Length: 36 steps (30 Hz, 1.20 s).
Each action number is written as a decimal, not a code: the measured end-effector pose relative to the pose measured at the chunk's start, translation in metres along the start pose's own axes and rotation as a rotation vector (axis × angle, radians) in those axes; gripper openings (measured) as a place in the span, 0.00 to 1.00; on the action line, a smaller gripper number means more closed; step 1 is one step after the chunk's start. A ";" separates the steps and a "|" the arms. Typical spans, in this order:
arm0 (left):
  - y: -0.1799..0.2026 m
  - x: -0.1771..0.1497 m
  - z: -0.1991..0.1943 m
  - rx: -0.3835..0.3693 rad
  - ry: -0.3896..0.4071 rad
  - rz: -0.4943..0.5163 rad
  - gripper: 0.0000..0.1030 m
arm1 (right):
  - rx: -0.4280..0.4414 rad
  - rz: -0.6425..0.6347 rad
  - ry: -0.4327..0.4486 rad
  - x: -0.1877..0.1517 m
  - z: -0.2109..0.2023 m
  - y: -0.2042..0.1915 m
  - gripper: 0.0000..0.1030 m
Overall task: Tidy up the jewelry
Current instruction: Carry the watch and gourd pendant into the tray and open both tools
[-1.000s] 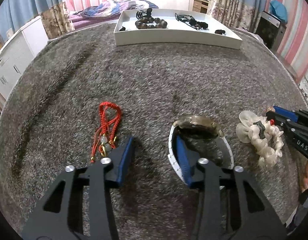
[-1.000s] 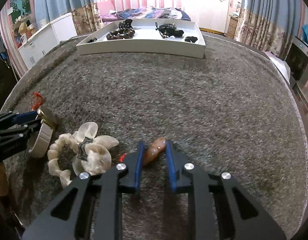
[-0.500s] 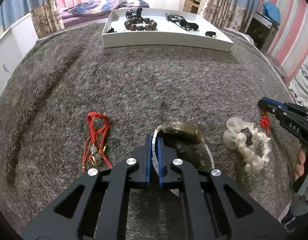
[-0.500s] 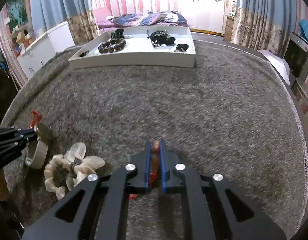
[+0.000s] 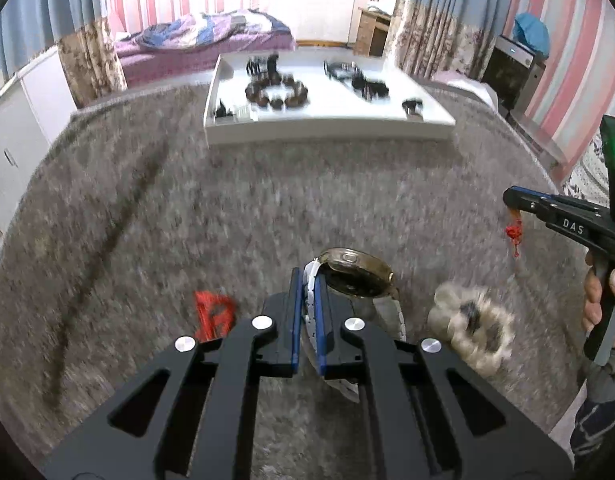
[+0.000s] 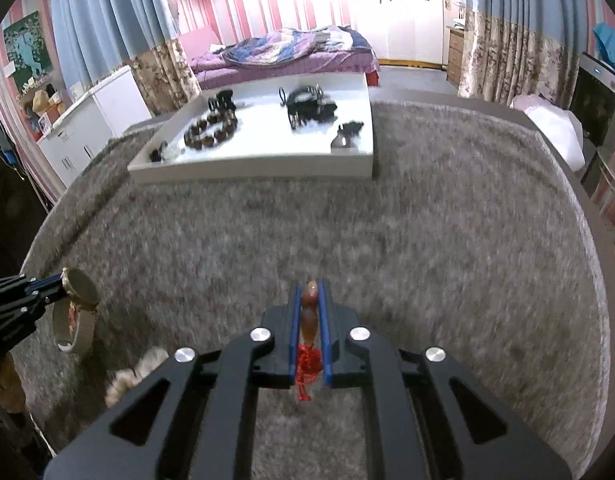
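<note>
My left gripper (image 5: 306,280) is shut on the white strap of a gold-faced watch (image 5: 357,273) and holds it above the grey carpet; the watch also shows in the right wrist view (image 6: 80,289). My right gripper (image 6: 309,294) is shut on an orange-brown pendant (image 6: 309,312) with a red tassel (image 6: 306,366), lifted off the carpet. It shows at the right of the left wrist view (image 5: 511,200). A white tray (image 5: 331,122) at the far side holds dark bead bracelets and black pieces; the right wrist view shows it too (image 6: 251,162).
A red cord bracelet (image 5: 212,312) lies on the carpet left of my left gripper. A cream scrunchie (image 5: 471,330) lies to its right. Behind the tray stand a bed (image 6: 283,52), white cabinets (image 6: 95,120) and curtains.
Both grippers closed, the left on the watch strap, the right on the pendant. Both have risen off the carpet with their pieces and moved toward the tray.
</note>
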<state>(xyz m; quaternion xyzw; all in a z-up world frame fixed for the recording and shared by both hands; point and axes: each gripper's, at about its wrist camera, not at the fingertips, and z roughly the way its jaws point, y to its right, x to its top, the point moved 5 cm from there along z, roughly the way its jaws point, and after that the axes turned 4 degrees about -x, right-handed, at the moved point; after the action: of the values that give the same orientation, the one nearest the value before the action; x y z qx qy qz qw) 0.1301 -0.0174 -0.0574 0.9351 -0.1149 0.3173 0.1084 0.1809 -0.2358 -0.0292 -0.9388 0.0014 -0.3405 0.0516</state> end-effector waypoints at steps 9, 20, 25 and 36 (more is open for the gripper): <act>-0.013 0.104 -0.019 0.007 0.132 -0.018 0.04 | -0.029 0.020 0.110 0.092 0.003 -0.006 0.08; -0.034 0.168 0.048 0.002 0.145 -0.091 0.04 | -0.063 0.060 0.152 0.151 0.064 -0.020 0.08; -0.051 0.164 0.091 0.031 0.095 -0.123 0.04 | -0.062 0.073 0.130 0.146 0.092 -0.015 0.08; -0.060 0.163 0.124 0.116 0.112 -0.070 0.04 | -0.121 0.014 0.153 0.143 0.124 -0.015 0.08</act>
<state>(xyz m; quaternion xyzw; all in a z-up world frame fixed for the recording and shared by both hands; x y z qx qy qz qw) 0.3432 -0.0187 -0.0608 0.9240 -0.0572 0.3712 0.0716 0.3696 -0.2140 -0.0308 -0.9114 0.0327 -0.4103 -0.0029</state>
